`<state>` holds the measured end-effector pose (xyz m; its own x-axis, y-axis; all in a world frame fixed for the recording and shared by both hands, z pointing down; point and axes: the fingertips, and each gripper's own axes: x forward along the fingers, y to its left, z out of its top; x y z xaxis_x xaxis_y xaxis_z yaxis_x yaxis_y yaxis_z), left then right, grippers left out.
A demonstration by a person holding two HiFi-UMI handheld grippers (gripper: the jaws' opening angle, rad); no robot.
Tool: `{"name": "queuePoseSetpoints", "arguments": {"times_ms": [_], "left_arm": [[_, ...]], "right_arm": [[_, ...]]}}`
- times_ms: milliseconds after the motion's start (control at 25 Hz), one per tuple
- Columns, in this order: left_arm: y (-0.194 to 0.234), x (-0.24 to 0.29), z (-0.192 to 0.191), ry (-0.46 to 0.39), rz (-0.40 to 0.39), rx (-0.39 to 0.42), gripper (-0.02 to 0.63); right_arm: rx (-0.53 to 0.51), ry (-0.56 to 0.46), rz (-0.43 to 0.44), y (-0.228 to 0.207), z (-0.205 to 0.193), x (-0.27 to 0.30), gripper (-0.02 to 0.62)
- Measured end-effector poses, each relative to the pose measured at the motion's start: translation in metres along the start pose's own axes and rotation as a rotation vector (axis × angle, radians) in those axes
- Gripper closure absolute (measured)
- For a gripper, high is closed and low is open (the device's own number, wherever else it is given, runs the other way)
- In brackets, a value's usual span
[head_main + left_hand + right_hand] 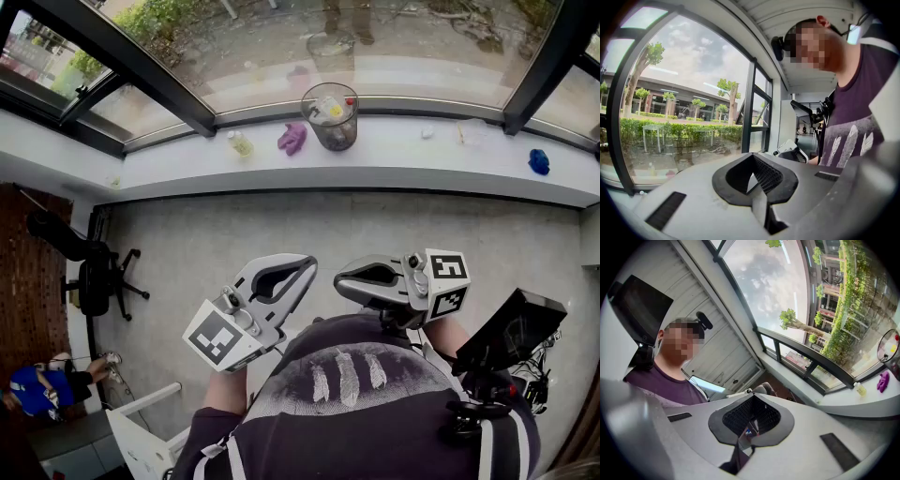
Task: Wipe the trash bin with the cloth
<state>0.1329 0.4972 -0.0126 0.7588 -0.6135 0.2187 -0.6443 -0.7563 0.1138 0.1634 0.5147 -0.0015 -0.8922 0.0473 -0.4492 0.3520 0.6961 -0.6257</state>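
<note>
Trash bin [333, 114], clear-walled with scraps inside, stood on the white window ledge [422, 161] at the upper centre of the head view, and the purple cloth [292, 138] lay crumpled on the ledge just to its left, close to it, though we could not tell whether the two touched. A small yellowish bottle [240, 142] sat further left of the cloth, and a blue object [539, 161] lay well apart at the ledge's right end. Both grippers were low in the frame, near our chest, with a wide stretch of grey floor [281, 225] between them and the ledge. We held the left gripper [302, 266] at lower centre-left, its jaws pressed together with nothing between them, as its own view showed [757, 185]. The right gripper [343, 281] sat just to the right of it, tips facing the left one's across a small gap, jaws likewise pressed together and empty [747, 430]. In the right gripper view the bin's rim [889, 347] and the cloth [883, 380] appeared at the far right edge, the bottle [859, 389] just left of the cloth, all well away from the fingers. An office chair [94, 277] stood at the left edge of the head view.
</note>
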Motion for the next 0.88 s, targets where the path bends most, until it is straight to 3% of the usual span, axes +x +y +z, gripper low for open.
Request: {"name": "queuePoseSetpoints", "arguments": {"times_ms": [240,520,720,880], "left_arm": [[0.020,0.007,0.004,0.015,0.029,0.015,0.612],[0.046,0.022,-0.004,-0.016,-0.041,0.007,0.612],[0.068,0.040,0.002,-0.066,-0.141,0.037,0.612],[0.104,0.027,0.014,-0.118,-0.201,0.014,0.612]], "right_arm": [[0.029,-0.040,-0.071,-0.021,0.014,-0.023,0.597],[0.031,-0.075,-0.131,-0.039,0.022,-0.024,0.597],[-0.135,-0.076,-0.346,-0.069,0.043,-0.018,0.597],[-0.255,-0.075,-0.425,-0.089,0.060,0.017,0.597]]}}
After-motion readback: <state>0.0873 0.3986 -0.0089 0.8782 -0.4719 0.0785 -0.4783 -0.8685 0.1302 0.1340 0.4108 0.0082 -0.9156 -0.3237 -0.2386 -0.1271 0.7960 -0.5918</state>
